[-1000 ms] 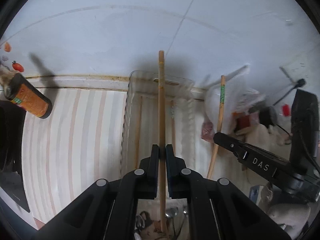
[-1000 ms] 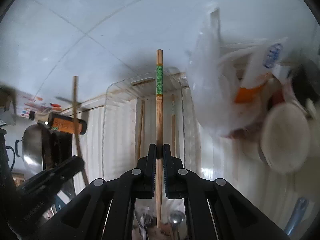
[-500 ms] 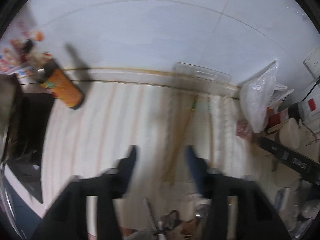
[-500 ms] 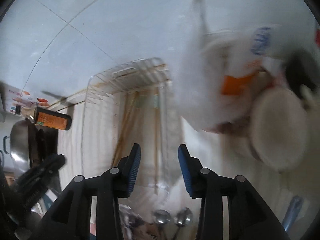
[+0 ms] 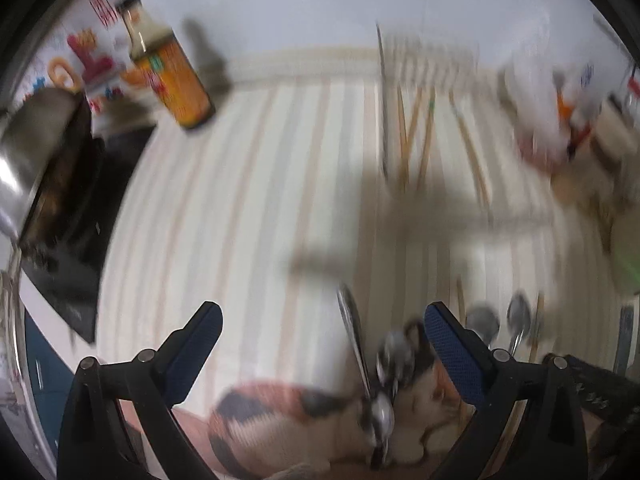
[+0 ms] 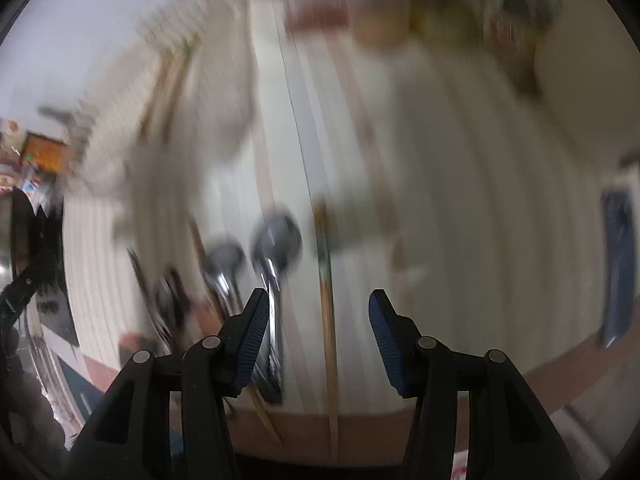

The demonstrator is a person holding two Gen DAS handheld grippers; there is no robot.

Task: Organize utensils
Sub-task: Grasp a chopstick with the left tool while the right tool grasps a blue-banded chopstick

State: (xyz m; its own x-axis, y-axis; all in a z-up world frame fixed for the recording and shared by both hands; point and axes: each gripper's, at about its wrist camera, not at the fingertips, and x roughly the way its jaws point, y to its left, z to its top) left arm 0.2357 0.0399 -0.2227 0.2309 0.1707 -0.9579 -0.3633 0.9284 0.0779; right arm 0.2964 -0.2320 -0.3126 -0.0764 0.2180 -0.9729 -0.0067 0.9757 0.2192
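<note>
Both views are blurred by motion. My left gripper (image 5: pixel 320 320) is open and empty above the striped mat (image 5: pixel 240 200). Metal spoons (image 5: pixel 360 352) lie in a heap near its fingertips. Several wooden chopsticks (image 5: pixel 416 136) lie in the clear tray (image 5: pixel 384 80) at the far side. My right gripper (image 6: pixel 316 312) is open and empty. A wooden chopstick with a green band (image 6: pixel 326 288) lies on the mat between its fingers. Metal spoons (image 6: pixel 276 240) lie just left of it. The tray with chopsticks (image 6: pixel 172 76) is at the upper left.
An orange sauce bottle (image 5: pixel 172 68) lies at the back left. A dark stove and metal pot (image 5: pixel 48 152) sit at the left edge. Bags and containers (image 5: pixel 568 120) crowd the right side. A patterned cloth (image 5: pixel 280 412) lies at the mat's near edge.
Both grippers have opened and let go of their chopsticks, which now lie in the tray. Both grippers have pulled back and tilted down toward the spoons and loose chopstick at the mat's near edge.
</note>
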